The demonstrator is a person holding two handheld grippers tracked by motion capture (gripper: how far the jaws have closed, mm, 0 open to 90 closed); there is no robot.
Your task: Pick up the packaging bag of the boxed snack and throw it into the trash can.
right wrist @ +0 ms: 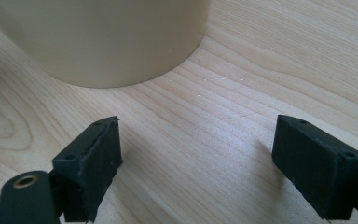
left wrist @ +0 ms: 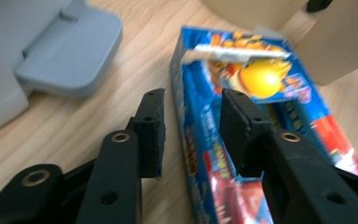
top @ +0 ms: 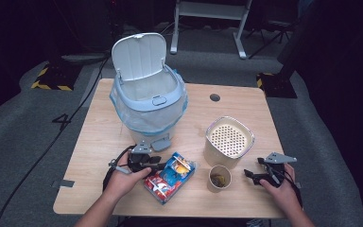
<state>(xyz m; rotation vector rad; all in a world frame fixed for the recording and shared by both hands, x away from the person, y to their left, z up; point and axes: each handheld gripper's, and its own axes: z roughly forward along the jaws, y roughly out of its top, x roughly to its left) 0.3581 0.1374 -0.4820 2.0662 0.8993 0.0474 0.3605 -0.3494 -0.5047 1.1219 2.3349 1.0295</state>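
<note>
A blue and red snack box (top: 170, 178) lies flat on the wooden table (top: 99, 142), near the front. My left gripper (top: 162, 166) is at the box's left side. In the left gripper view the jaws of this gripper (left wrist: 191, 100) stand apart, with the long edge of the box (left wrist: 261, 79) between them; it is open. My right gripper (top: 248, 174) rests low at the front right, just right of a paper cup (top: 220, 178). This gripper (right wrist: 198, 126) is wide open over bare wood, with nothing between its fingers.
A light blue pedal bin (top: 149, 101) with its lid up and a bag inside stands behind the box; its pedal (left wrist: 70, 51) is just left of my left jaws. A beige tub (top: 229, 139) with a perforated top stands behind the cup, and its wall (right wrist: 107, 37) is ahead of my right jaws.
</note>
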